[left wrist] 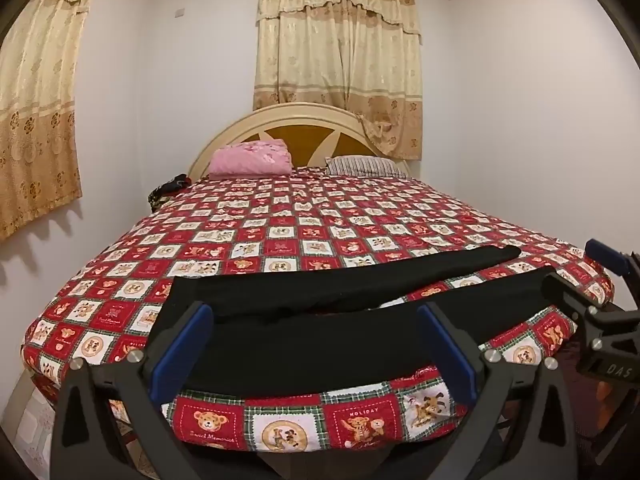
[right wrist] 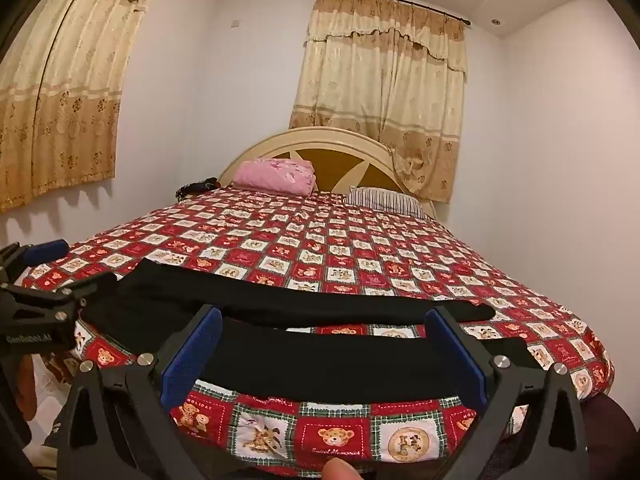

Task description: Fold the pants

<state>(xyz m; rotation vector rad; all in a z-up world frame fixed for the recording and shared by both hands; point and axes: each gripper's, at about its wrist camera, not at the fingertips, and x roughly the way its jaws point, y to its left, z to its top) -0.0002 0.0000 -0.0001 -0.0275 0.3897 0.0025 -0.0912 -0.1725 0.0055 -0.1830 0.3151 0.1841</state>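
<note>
Black pants (left wrist: 360, 280) (right wrist: 280, 304) lie flat across the near edge of the bed, waist to the left, the two legs splayed apart to the right. My left gripper (left wrist: 316, 344) hangs open near the waist end, and its blue pads (left wrist: 184, 344) stand wide on either side of the near leg in this view. My right gripper (right wrist: 324, 356) hangs open further along the same leg, nothing pressed between its pads (right wrist: 192, 352). Each gripper shows in the other's view: the right one (left wrist: 584, 270) and the left one (right wrist: 70, 268). I cannot tell whether the fingers touch the cloth.
The bed wears a red checked teddy-bear quilt (left wrist: 280, 220) (right wrist: 360, 240). At its head lie a folded pink blanket (left wrist: 252, 158), a striped pillow (left wrist: 364, 166) and a dark bundle (left wrist: 168, 188). White walls flank the bed. A person's fingertip (right wrist: 340, 470) shows at the bottom.
</note>
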